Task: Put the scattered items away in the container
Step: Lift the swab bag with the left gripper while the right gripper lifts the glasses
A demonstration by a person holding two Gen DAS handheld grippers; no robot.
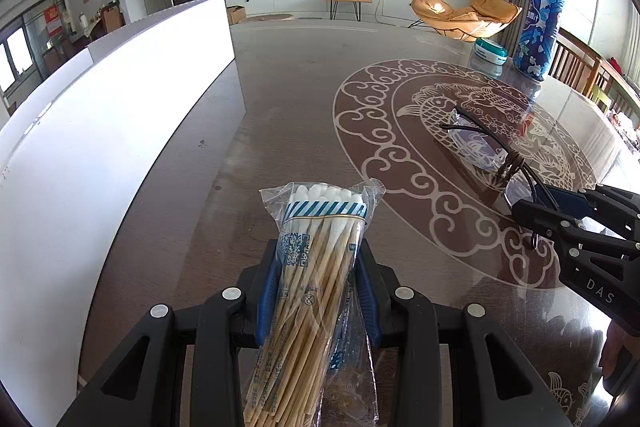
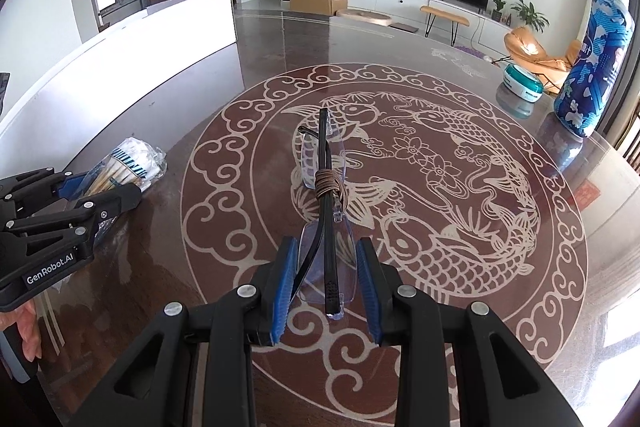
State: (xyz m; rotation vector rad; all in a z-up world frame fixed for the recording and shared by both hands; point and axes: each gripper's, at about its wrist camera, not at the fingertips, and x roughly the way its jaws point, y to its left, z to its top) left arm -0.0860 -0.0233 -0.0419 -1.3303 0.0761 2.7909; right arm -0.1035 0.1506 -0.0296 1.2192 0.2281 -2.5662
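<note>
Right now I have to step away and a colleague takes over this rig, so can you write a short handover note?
Left gripper: shut on a bag of cotton swabs, held above the table.
Right gripper: shut on folded glasses with a hair tie wrapped around them.
White container: on the left side of the table; its inside is not visible.
Blue bottle and small teal tin: at the far right of the table.
Done: both items gripped.
Left: put swabs and glasses into the container, then likely the bottle and tin.
</note>
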